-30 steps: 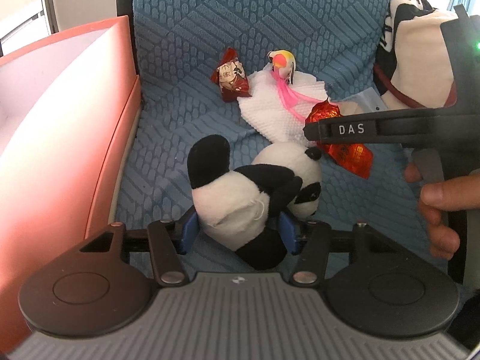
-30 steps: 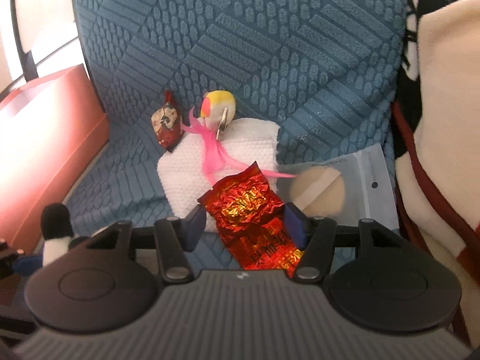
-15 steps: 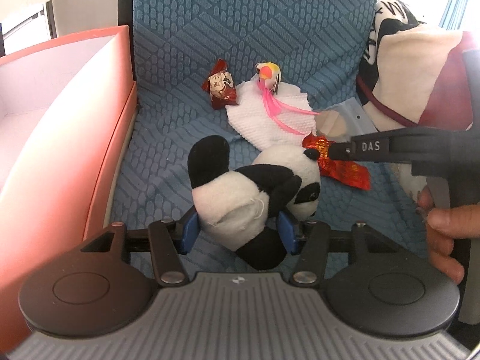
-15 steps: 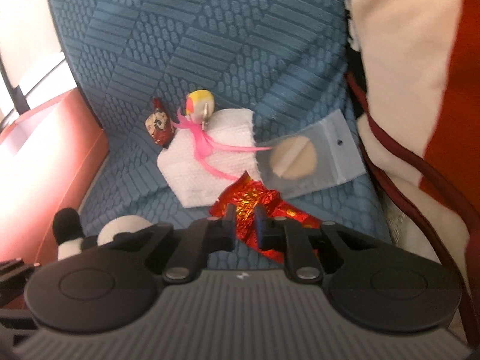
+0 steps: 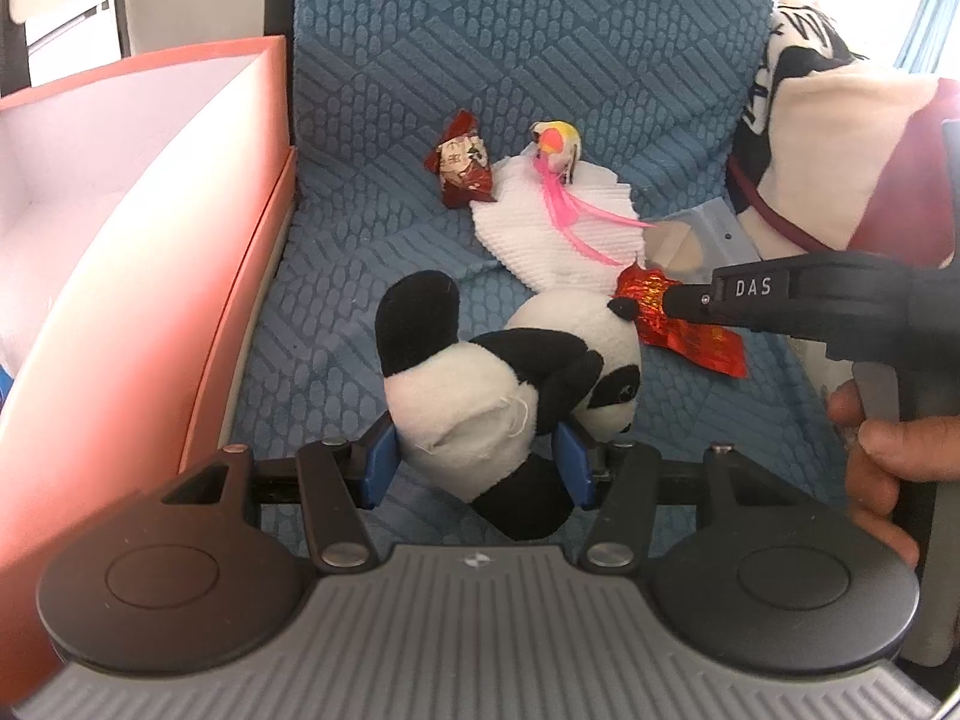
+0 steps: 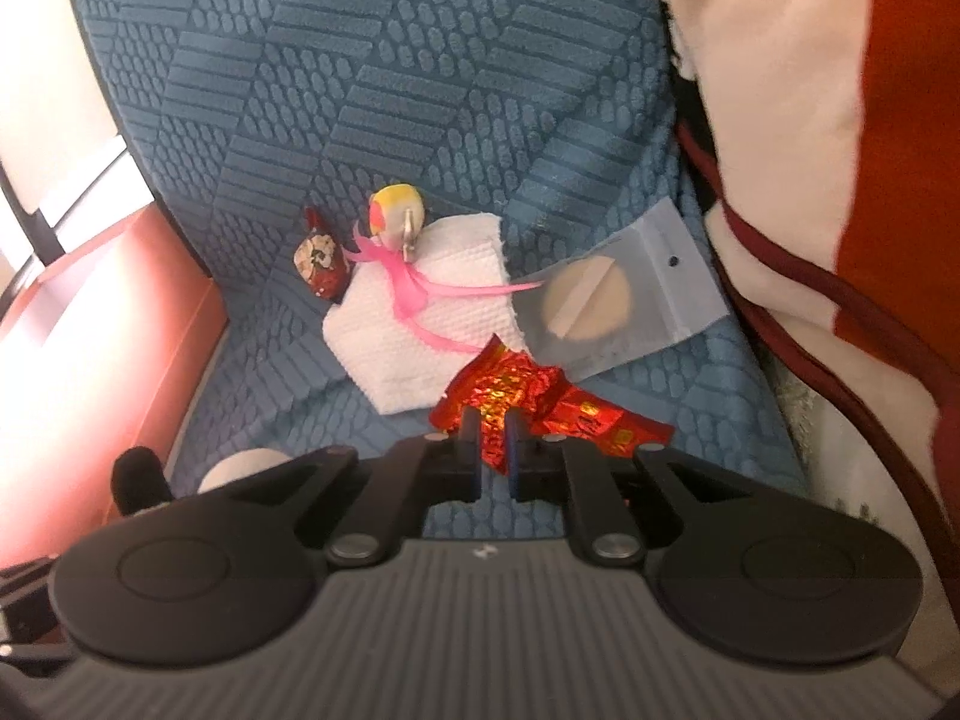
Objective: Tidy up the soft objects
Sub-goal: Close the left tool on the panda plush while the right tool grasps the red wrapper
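Both my grippers now carry something. My right gripper (image 6: 492, 429) has just been closing, and its fingers are now clenched on the crumpled red wrapper (image 6: 510, 387), which a second ago lay flat between wide-open fingers. My left gripper (image 5: 477, 459) grips the panda (image 5: 510, 384) around its body as before. So I judge both things are ready to go into the box (image 5: 198, 192) at the left (its inside looks bare from what I can see).

On the blue seat (image 5: 540, 60) remain a small candy (image 5: 459, 165), a white cloth (image 6: 420, 330) with a pink-ribboned ball (image 6: 396, 213) on it, and a clear bag (image 6: 618, 306) just beside the wrapper. A big cushion (image 6: 810, 120) crowds the right side. My two grippers are close, so they could bump.
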`<state>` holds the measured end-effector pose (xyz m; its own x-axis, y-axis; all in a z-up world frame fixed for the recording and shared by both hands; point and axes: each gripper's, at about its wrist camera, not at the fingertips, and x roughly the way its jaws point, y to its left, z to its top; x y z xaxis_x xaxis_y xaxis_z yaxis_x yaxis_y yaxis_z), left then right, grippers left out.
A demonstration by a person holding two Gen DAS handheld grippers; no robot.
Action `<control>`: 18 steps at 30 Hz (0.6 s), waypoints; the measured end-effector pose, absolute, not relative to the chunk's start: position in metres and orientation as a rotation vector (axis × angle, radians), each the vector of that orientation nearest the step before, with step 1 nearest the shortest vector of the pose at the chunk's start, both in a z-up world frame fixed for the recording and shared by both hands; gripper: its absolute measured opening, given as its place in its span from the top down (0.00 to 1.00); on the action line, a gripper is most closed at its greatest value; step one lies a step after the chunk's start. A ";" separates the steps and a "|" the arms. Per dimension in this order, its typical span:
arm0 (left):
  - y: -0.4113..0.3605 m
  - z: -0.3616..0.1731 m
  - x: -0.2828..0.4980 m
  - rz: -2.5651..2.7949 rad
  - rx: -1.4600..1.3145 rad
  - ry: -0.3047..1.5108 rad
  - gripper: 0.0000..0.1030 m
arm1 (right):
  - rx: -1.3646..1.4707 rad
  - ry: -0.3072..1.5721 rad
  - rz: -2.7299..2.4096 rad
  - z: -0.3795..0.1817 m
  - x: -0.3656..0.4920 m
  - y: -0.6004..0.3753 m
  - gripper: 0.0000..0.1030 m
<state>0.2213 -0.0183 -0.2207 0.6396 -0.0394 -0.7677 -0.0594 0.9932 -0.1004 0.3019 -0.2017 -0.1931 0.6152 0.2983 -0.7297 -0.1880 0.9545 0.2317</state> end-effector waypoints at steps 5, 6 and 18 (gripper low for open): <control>-0.012 -0.223 0.227 0.023 -0.154 0.893 0.42 | 0.126 0.849 0.281 -0.197 0.308 -0.193 0.58; -0.011 -0.224 0.228 0.029 -0.158 0.896 0.42 | 0.129 0.848 0.280 -0.198 0.310 -0.193 0.58; -0.009 -0.238 0.236 0.042 -0.194 0.934 0.41 | -0.058 0.858 0.237 -0.222 0.325 -0.165 0.37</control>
